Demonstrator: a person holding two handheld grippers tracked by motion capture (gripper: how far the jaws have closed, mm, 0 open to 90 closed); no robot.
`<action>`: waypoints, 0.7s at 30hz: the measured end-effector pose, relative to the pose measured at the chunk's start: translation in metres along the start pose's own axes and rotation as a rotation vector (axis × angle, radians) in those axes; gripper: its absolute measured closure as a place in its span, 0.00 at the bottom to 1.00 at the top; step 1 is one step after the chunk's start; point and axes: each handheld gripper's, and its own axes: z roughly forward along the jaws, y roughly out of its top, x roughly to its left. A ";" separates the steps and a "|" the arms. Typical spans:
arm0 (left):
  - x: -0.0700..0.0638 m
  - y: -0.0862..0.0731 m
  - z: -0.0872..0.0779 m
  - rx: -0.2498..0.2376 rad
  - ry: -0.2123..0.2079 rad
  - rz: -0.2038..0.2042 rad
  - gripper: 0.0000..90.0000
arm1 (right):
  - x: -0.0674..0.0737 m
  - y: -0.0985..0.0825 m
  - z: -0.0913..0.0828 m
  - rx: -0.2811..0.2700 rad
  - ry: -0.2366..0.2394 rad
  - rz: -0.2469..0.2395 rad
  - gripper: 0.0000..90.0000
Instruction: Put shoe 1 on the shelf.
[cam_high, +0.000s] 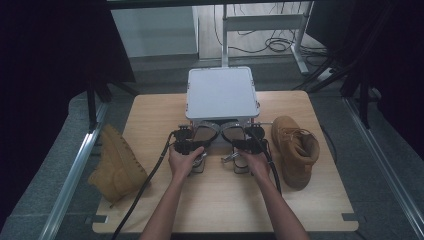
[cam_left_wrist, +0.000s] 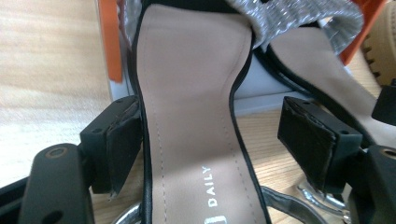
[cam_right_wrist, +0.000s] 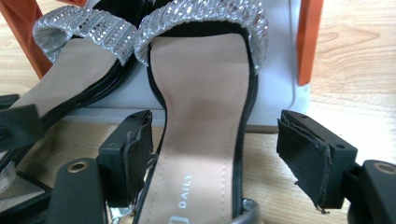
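The left sandal lies between the open jaws of the left gripper; the left pad sits against or just beside the sole's edge, and the right pad stands clear of it. The right sandal lies likewise inside the right gripper, whose jaws stand apart, the right one well off the sole. Beyond each gripper, the silver-studded toe straps point toward the white box, with orange box parts showing just behind the toes. In the high view the pair sits side by side before the box, a hand behind each gripper.

Farther out on the bench, one tan boot stands outside the right gripper and another tan boot lies at the bench's left edge.

Judging by the wide jaws and the sandals resting flat, the step looks like either a release after setting the pair down or a lining-up before a grasp. A grasp would call for both grippers to close squarely on the narrow waist of each sole; a release would call for backing straight away from the heels without dragging the shoes.
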 end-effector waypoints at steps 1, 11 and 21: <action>0.000 0.000 -0.002 -0.006 -0.003 0.001 0.25 | -0.001 0.000 -0.001 0.000 0.002 0.000 0.30; -0.003 0.002 -0.025 -0.034 -0.048 0.050 0.25 | -0.001 0.000 -0.022 -0.062 0.062 -0.028 0.32; -0.002 -0.008 -0.061 -0.067 -0.099 0.149 0.29 | -0.002 -0.018 -0.050 -0.095 0.138 -0.095 0.34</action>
